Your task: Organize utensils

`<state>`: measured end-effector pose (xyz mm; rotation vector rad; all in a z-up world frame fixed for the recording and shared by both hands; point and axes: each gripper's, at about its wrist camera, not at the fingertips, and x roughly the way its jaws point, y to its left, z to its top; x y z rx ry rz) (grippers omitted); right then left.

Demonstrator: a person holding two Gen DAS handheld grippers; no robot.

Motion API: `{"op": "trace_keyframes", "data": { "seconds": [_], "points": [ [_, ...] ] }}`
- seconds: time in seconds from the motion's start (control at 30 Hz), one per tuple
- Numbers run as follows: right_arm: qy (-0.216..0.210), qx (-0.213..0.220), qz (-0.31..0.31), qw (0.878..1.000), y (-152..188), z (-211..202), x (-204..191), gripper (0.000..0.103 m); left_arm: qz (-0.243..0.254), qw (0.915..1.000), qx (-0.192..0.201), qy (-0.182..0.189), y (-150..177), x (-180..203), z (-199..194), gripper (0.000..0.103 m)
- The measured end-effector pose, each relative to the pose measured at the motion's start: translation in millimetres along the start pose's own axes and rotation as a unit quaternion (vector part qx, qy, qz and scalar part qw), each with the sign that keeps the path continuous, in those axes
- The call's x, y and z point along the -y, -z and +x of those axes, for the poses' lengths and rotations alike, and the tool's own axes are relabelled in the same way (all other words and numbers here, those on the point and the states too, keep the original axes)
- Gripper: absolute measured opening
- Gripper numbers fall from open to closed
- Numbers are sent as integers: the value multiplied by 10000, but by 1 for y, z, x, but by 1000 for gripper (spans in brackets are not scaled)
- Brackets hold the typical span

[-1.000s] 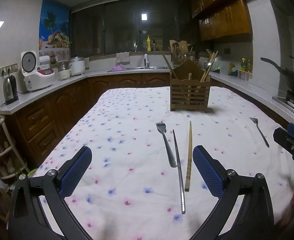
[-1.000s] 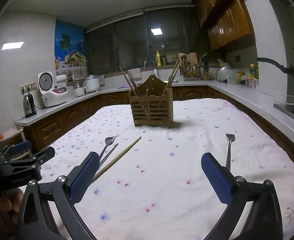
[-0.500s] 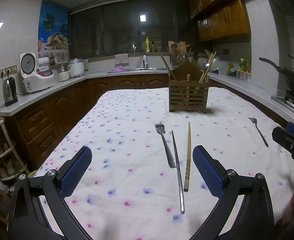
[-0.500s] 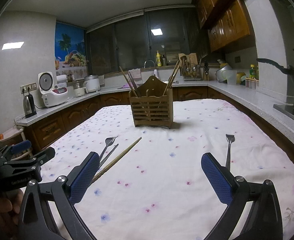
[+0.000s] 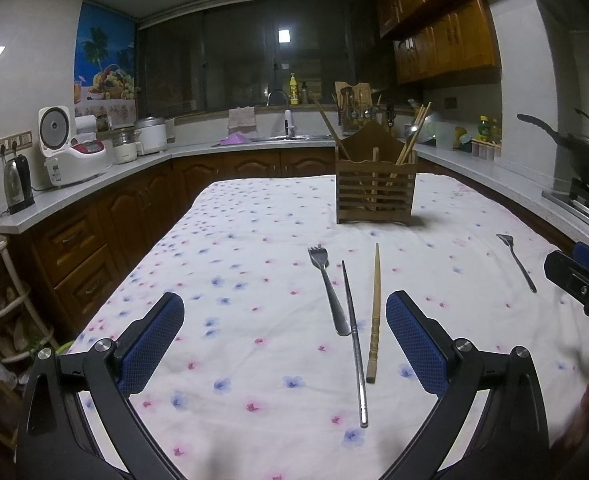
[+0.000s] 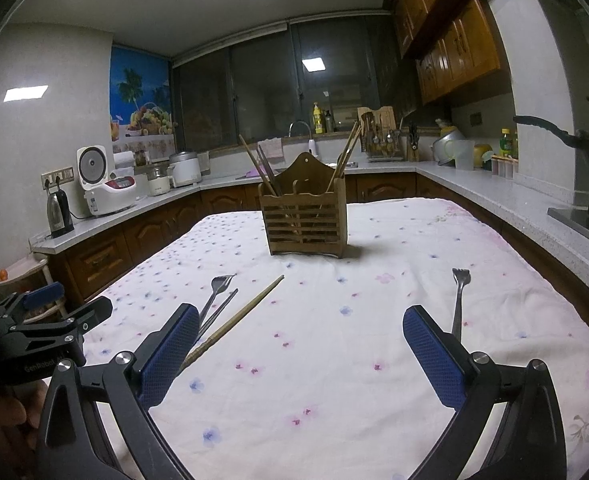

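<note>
- Ahead of the left claw (image 5: 282, 340), on the flowered tablecloth (image 5: 254, 264), lie three utensils side by side: a metal fork (image 5: 328, 288), a metal chopstick (image 5: 354, 344) and a wooden chopstick (image 5: 374, 312).
- All three sit nearer this claw's right finger than its left, running lengthwise away from it; the wooden chopstick lies just inside the right finger, and the fork's tines point away.
- Its blue-padded fingers (image 5: 152, 344) are spread wide above the cloth and grip nothing.
- Farther ahead, beyond the utensils' far tips, a slatted wooden holder (image 5: 374, 196) stands upright with several chopsticks leaning out of it.
- Off to this claw's right, well apart from the trio, a second fork (image 5: 516, 262) lies on the cloth, near the other tool's black body at the frame edge.
- From the right claw (image 6: 300, 350), that second fork (image 6: 459, 300) lies just beyond its right finger, tines away.
- The trio sits past its left finger: fork (image 6: 216, 292), metal chopstick (image 6: 220, 310) and wooden chopstick (image 6: 238, 318), all partly hidden behind the pad.
- The right claw's fingers (image 6: 434, 356) also stand wide apart, empty.
- The holder (image 6: 306, 218) stands straight ahead of it, mid-table.
</note>
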<state>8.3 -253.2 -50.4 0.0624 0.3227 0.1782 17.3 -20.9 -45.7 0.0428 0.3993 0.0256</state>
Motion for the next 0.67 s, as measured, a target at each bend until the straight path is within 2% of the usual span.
{"op": "trace_keyframes", "data": {
  "seconds": [0.67],
  "points": [
    [-15, -89, 42, 10000, -4, 2, -4, 103, 50, 10000, -11, 64, 1, 2, 5, 103]
  ]
}}
